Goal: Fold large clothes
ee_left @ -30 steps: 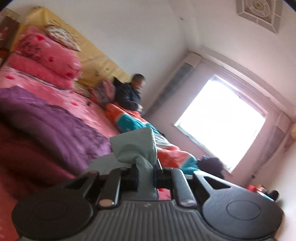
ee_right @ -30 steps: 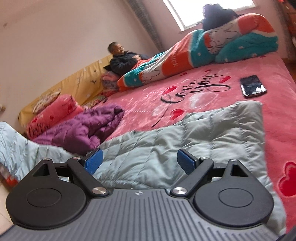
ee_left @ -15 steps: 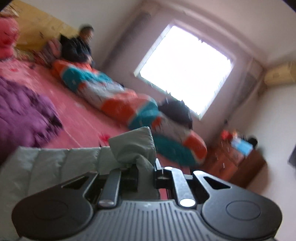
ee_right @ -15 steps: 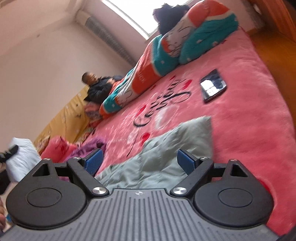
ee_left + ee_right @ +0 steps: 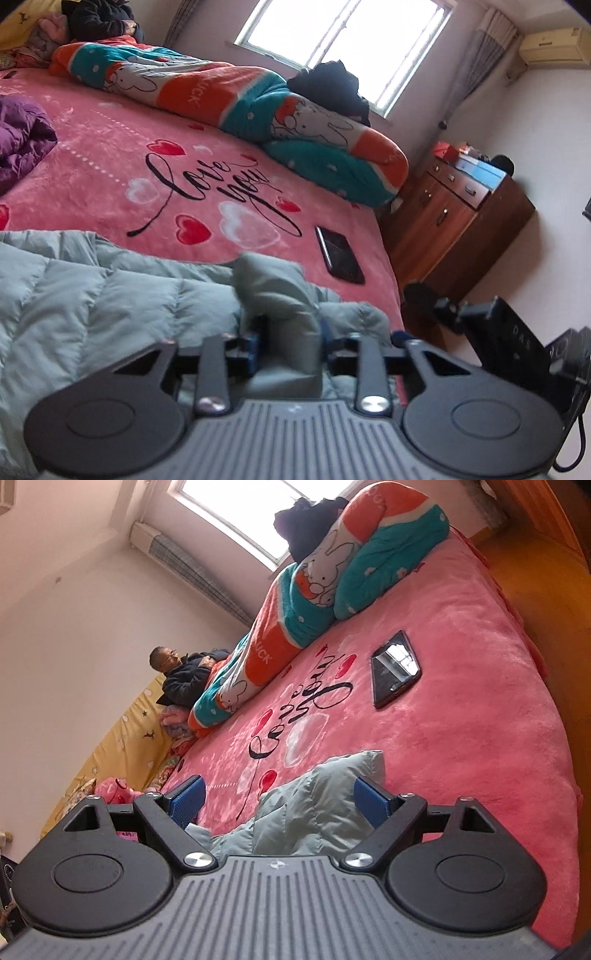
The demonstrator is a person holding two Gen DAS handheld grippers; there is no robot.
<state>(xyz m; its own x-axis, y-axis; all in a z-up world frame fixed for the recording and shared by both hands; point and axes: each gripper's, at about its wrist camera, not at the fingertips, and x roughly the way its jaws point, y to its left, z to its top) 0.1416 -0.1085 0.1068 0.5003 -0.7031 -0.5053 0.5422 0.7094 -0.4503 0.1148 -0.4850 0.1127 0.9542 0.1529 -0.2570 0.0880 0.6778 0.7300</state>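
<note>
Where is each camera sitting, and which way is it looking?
Left wrist view: rides on the left gripper, low over the grey puffy jacket, facing across the pink bed to the window; its jaws are opening around a jacket fold.
Right wrist view: rides on the right gripper, tilted, facing up the bed toward the seated person; its blue pads stand wide apart.
Both show the jacket, phone, rabbit blanket and window.

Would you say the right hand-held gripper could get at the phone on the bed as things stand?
Probably yes. The right hand-held gripper is open and empty, with the grey jacket lying low between its jaws. Beyond it, only bare pink blanket lies before the phone.
</note>
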